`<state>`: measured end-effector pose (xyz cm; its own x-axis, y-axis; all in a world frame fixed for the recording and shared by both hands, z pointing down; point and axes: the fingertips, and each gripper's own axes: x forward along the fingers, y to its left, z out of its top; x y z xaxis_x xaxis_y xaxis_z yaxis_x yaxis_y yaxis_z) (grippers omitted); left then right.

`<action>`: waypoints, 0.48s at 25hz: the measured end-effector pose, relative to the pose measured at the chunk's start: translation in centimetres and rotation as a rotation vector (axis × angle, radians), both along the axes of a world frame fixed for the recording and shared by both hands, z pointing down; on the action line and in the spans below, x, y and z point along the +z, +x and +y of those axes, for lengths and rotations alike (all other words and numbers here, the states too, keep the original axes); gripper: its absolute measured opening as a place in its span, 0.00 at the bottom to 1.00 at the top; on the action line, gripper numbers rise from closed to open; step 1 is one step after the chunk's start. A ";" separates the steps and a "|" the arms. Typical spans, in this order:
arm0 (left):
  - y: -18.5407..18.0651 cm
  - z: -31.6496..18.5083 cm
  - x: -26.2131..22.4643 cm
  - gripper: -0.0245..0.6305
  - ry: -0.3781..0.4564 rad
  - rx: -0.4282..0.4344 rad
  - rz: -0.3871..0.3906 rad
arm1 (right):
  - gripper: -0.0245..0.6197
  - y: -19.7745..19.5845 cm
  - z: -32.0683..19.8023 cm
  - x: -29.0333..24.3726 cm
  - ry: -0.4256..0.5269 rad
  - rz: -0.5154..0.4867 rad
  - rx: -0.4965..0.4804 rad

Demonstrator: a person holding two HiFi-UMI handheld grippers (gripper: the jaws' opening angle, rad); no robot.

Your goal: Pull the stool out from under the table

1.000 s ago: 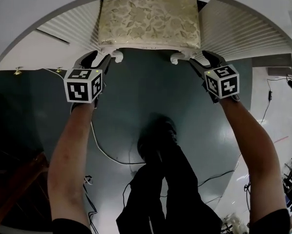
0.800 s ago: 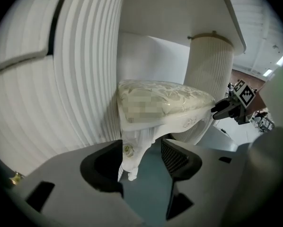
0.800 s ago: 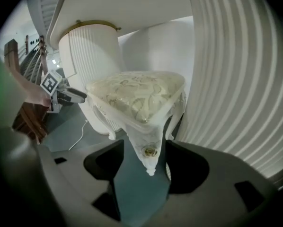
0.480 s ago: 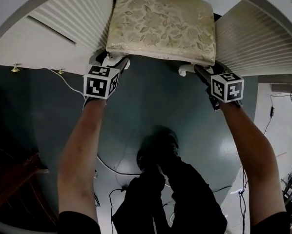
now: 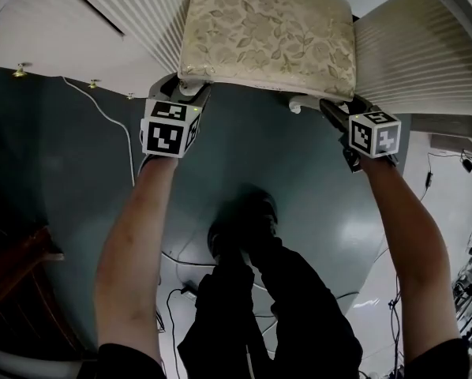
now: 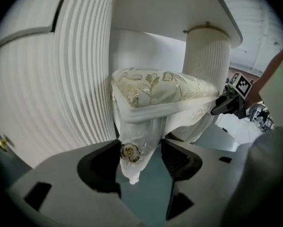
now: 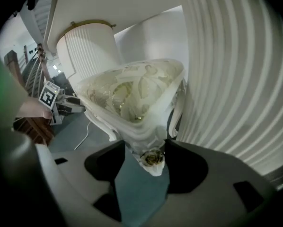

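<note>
My left gripper (image 6: 140, 150): jaws just closing slightly, not yet clamped; carved front leg (image 6: 132, 151) of cream floral-cushioned white stool (image 5: 267, 30) between them. My right gripper (image 7: 145, 148): unclenched, other front leg (image 7: 152, 158) between jaws.

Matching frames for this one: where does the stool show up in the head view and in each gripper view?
Head view: the stool is at top centre, cushion facing up.
Left gripper view: the stool is in the centre, one corner leg reaching down to bottom centre.
Right gripper view: the stool is in the centre, a corner leg at bottom centre.
Shared landmark: the ribbed white table base beside it, left of it or right of it.
</note>
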<state>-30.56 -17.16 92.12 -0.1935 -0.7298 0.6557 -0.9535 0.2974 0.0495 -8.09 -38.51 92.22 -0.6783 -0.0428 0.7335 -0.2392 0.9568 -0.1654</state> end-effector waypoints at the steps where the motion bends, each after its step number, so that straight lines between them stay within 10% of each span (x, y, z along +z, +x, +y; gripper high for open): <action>1: 0.0 0.0 0.0 0.45 -0.010 -0.003 0.014 | 0.45 0.1 0.2 -0.1 -0.012 0.022 -0.002; 12: 0.5 0.5 -0.4 0.45 -0.084 0.024 0.143 | 0.44 0.6 0.2 -0.6 -0.081 0.164 0.001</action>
<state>-30.01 -16.64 91.67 -0.0771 -0.6746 0.7342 -0.9452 0.2838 0.1615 -7.52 -38.32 91.62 -0.5489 0.0206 0.8356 -0.2701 0.9417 -0.2007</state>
